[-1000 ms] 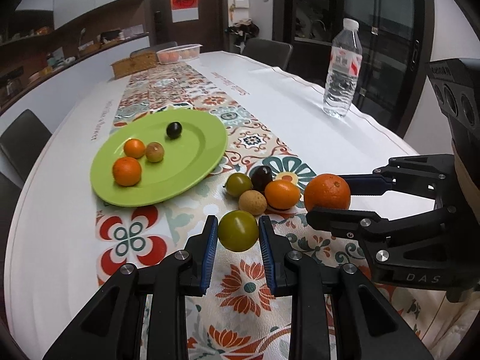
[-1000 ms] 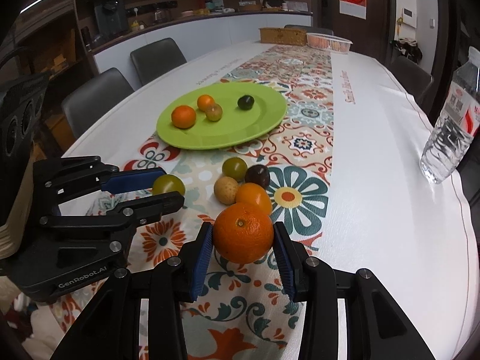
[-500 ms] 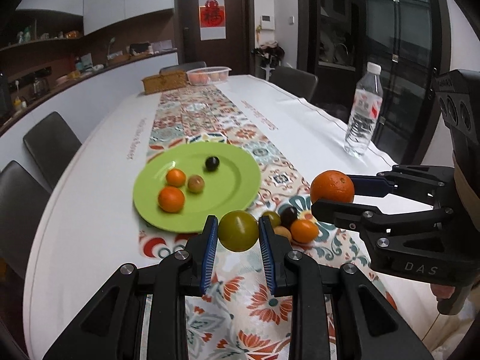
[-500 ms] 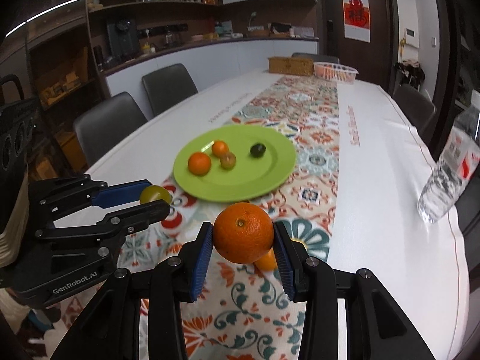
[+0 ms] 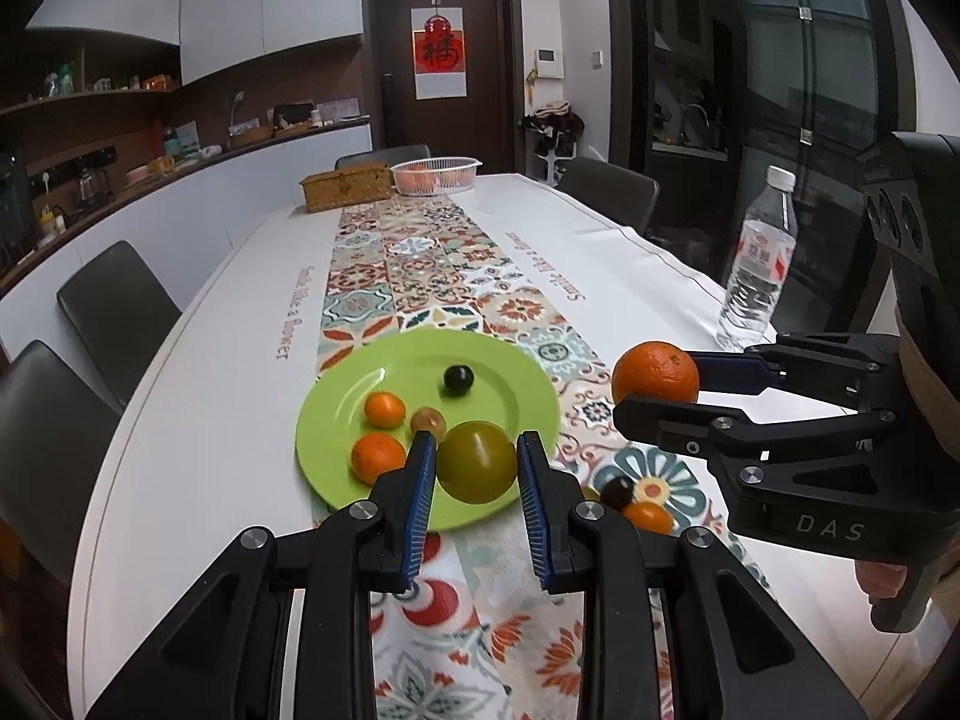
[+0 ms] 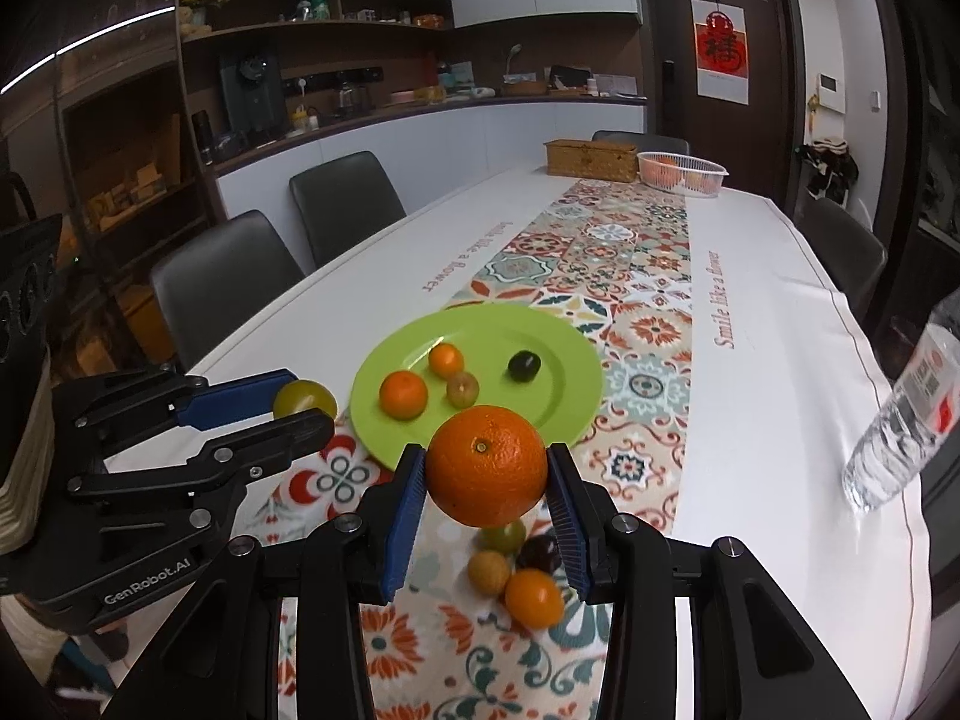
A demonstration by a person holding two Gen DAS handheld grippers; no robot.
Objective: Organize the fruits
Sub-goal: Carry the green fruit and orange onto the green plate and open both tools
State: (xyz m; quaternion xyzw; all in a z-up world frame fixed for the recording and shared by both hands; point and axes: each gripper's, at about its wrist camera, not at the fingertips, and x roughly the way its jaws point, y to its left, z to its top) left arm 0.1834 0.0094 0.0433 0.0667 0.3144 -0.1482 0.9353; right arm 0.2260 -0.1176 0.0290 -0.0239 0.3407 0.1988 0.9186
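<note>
My left gripper (image 5: 475,461) is shut on a green round fruit (image 5: 477,462) and holds it in the air over the near rim of the green plate (image 5: 522,381). My right gripper (image 6: 487,467) is shut on a large orange (image 6: 487,465), lifted above the table near the plate's (image 6: 576,372) near edge. The plate holds two small oranges (image 5: 384,409), a brownish fruit (image 5: 428,420) and a dark fruit (image 5: 459,380). Several small fruits (image 6: 516,564) lie on the patterned runner below the right gripper.
A water bottle (image 5: 757,261) stands near the table's right edge. A wicker box (image 5: 345,186) and a white basket (image 5: 435,174) sit at the far end. Dark chairs (image 6: 228,282) line the left side of the table.
Both grippers have lifted higher off the table with their fruits and moved toward the green plate. The loose fruits on the runner stay where they were.
</note>
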